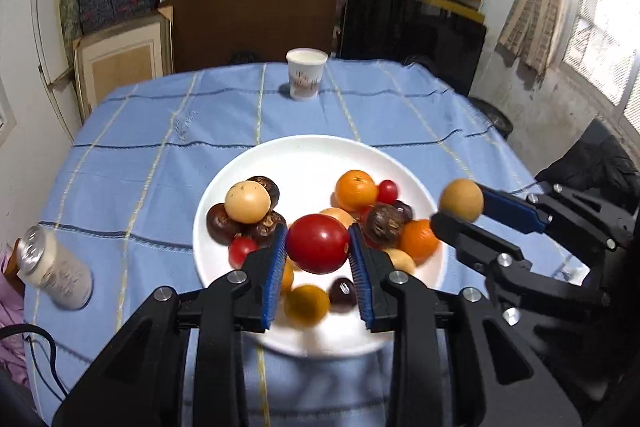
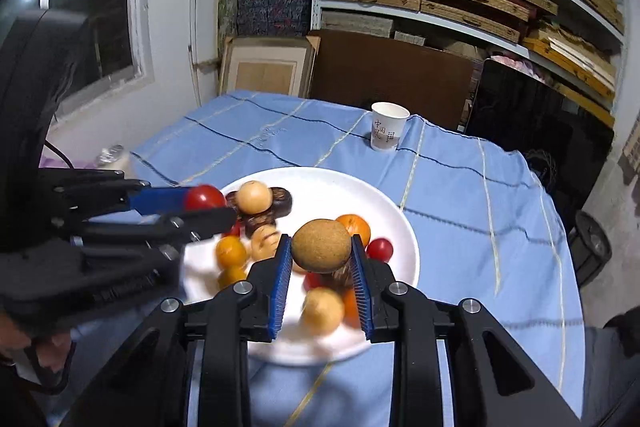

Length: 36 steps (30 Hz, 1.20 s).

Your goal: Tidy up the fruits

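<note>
A white plate (image 1: 304,155) on the blue checked tablecloth holds several fruits: oranges (image 1: 355,190), dark brown mangosteens (image 1: 385,224), tan round fruits (image 1: 247,202) and small red tomatoes (image 1: 387,191). My left gripper (image 1: 318,247) is shut on a large red tomato (image 1: 318,243), lifted above the plate. My right gripper (image 2: 321,251) is shut on a tan-brown round fruit (image 2: 321,246), also held over the plate (image 2: 384,203). In the left wrist view the right gripper (image 1: 460,213) shows at the right with its fruit (image 1: 461,199). The right wrist view shows the left gripper (image 2: 208,207) with the tomato (image 2: 204,197).
A white paper cup (image 1: 306,73) stands at the far side of the table. A pale can (image 1: 54,269) lies on its side at the left edge. Shelves of boxes and boards stand behind the table. A dark chair (image 1: 600,163) sits to the right.
</note>
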### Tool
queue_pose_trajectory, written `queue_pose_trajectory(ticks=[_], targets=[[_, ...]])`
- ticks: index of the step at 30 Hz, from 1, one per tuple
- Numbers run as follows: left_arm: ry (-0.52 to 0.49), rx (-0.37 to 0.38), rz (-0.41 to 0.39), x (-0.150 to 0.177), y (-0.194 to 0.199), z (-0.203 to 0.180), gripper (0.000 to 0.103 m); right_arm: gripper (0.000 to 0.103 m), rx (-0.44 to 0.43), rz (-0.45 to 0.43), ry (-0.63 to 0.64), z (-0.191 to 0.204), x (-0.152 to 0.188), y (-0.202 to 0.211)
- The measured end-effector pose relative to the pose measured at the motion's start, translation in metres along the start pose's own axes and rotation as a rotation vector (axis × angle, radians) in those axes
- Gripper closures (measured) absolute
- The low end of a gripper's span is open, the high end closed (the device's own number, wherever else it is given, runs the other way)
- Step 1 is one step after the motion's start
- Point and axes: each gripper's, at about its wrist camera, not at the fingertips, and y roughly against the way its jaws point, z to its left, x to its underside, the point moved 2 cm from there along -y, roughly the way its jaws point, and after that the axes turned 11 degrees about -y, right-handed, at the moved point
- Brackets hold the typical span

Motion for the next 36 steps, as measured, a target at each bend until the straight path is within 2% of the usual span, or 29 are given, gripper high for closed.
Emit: queue_pose_trajectory(ticks=[5, 8, 9, 11, 13, 14, 16, 19, 22, 24, 26, 27, 30, 32, 34, 36], targets=[[0.037, -0.011, 0.056, -0.01, -0.043, 0.017, 0.073, 0.074, 0.018, 0.04, 0.027, -0.008, -0.015, -0.048], [0.038, -0.02, 0.067, -0.013, -0.055, 0.024, 0.072, 0.074, 0.014, 0.055, 0.03, -0.012, -0.021, -0.069], [0.034, -0.022, 0.072, -0.014, -0.059, 0.024, 0.067, 0.073, 0.011, 0.057, 0.027, -0.012, -0.021, -0.072], [0.039, -0.045, 0.072, -0.014, -0.061, 0.028, 0.062, 0.063, 0.021, 0.05, 0.024, -0.012, -0.024, -0.077], [0.068, -0.039, 0.073, -0.013, -0.06, 0.037, 0.049, 0.06, 0.017, 0.041, 0.007, -0.015, -0.027, -0.077], [0.078, -0.049, 0.065, -0.013, -0.057, 0.04, 0.037, 0.059, 0.014, 0.04, 0.001, -0.016, -0.027, -0.075], [0.084, -0.062, 0.038, -0.011, -0.046, 0.044, 0.033, 0.059, 0.0, 0.033, -0.017, -0.019, -0.028, -0.067], [0.087, -0.047, 0.017, -0.007, -0.027, 0.045, 0.029, 0.059, -0.009, 0.017, -0.045, -0.025, -0.025, -0.048], [0.094, -0.039, -0.022, 0.005, 0.003, 0.041, 0.016, 0.059, -0.028, 0.003, -0.084, -0.028, -0.015, -0.019], [0.065, -0.04, -0.058, 0.017, 0.027, 0.031, 0.01, 0.05, -0.046, 0.001, -0.134, -0.03, -0.001, 0.007], [0.034, -0.075, -0.096, 0.031, 0.05, 0.019, 0.005, 0.036, -0.083, -0.02, -0.168, -0.027, 0.022, 0.04], [0.023, -0.083, -0.122, 0.043, 0.066, 0.012, 0.005, 0.034, -0.081, -0.031, -0.171, -0.024, 0.031, 0.05], [0.038, -0.117, -0.134, 0.073, 0.096, -0.001, 0.005, 0.023, -0.062, -0.05, -0.196, -0.014, 0.065, 0.088], [0.06, -0.135, -0.136, 0.092, 0.114, -0.007, 0.005, 0.011, -0.053, -0.073, -0.208, -0.008, 0.089, 0.117], [0.058, -0.175, -0.143, 0.112, 0.135, -0.015, 0.005, 0.003, -0.041, -0.102, -0.196, 0.0, 0.107, 0.14], [0.039, -0.209, -0.15, 0.13, 0.157, -0.026, 0.005, 0.003, -0.027, -0.121, -0.193, 0.008, 0.123, 0.164]])
